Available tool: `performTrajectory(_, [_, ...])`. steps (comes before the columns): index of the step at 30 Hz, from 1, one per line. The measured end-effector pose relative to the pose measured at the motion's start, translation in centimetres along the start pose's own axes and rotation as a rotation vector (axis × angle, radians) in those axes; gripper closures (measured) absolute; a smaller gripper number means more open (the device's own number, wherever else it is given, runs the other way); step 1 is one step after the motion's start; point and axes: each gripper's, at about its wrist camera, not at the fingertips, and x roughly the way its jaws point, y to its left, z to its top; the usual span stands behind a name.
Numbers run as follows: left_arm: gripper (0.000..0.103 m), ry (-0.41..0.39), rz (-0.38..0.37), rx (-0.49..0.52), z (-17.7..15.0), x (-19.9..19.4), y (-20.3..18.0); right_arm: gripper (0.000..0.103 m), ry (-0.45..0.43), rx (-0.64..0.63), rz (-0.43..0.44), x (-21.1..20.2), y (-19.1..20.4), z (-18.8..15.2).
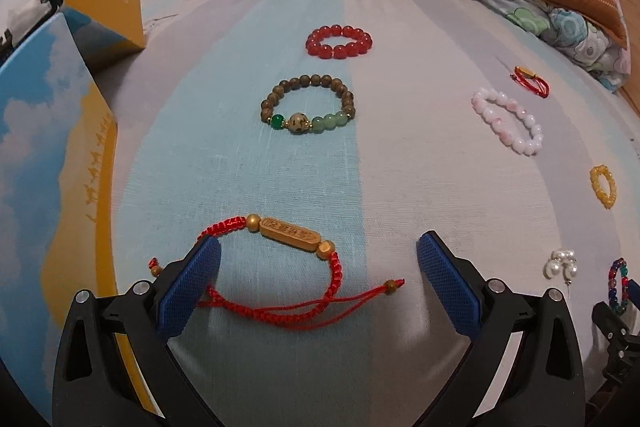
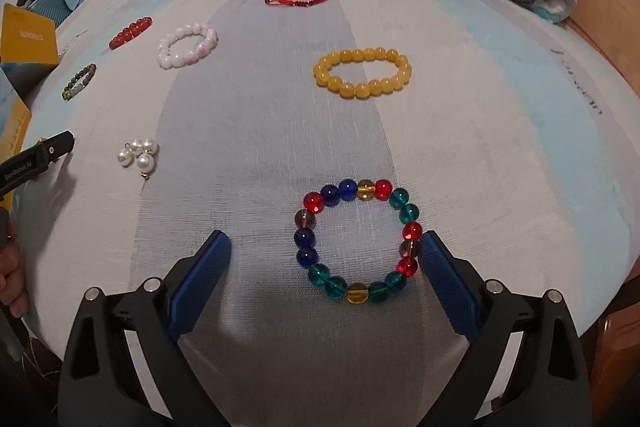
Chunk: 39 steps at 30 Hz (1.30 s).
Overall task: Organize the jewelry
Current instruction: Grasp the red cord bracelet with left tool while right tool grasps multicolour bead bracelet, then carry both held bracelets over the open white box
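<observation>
The left gripper's finger (image 1: 200,281) hides part of the red cord bracelet (image 1: 288,263). Beside the pearl earrings (image 1: 561,263), the multicolour bracelet (image 1: 618,283) is half hidden.

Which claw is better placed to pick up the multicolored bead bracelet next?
Right. The right claw is open with the multicolored bead bracelet lying between its fingers. The left claw is open over the red cord bracelet, well to the side.

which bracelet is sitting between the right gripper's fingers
The multicolored glass-bead bracelet, lying flat between the open right gripper; the yellow bracelet and pink bracelet lie farther off.
</observation>
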Motion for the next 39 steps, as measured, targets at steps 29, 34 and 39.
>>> performTrajectory(29, [0.096,-0.004,-0.124,0.036,-0.8,-2.0,-1.1,0.084,-0.08,0.008,0.075,-1.2,0.3,0.1])
performTrajectory(34, [0.096,-0.01,-0.145,0.062,-0.9,-3.2,-2.1,0.084,-0.085,0.035,0.081,-1.4,-0.2,0.1])
performTrajectory(39, [0.096,-0.008,-0.151,0.085,-1.2,-4.3,-2.9,0.084,-0.093,0.043,0.077,-2.0,-0.4,0.1])
